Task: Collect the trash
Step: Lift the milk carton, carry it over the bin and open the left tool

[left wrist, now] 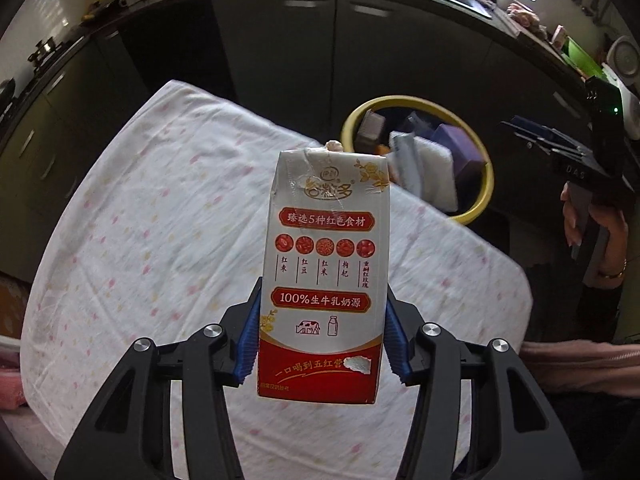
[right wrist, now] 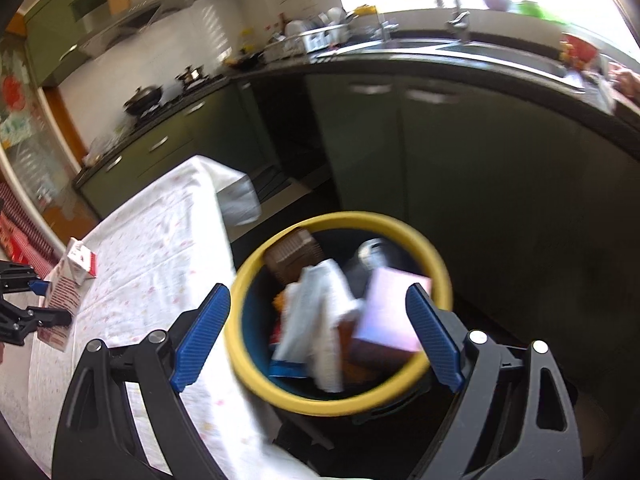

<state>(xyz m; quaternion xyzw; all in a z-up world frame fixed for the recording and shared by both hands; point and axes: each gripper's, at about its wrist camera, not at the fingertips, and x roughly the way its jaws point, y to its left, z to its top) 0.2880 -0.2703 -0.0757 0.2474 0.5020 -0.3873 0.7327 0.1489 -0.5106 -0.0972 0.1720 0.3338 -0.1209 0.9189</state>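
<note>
left gripper (left wrist: 320, 344) has the milk carton (left wrist: 324, 264) pinched upright over the table (left wrist: 140, 220), long axis pointing away, and the yellow bin (left wrist: 478, 208) sits far-right off the table edge; right gripper (right wrist: 320, 336) hangs wide open and empty over that bin, so it's the closer one

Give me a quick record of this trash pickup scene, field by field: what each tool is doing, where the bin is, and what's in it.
left tool: shut on the milk carton, held upright above the table
right tool: open, holding nothing, above the bin
bin: yellow rim, dark inside, beside the table's edge
bin contents: white wrapper, pale purple box, brown box, others blurred
table: covered with a white flowered cloth
task state: carton not yet in the bin
</note>
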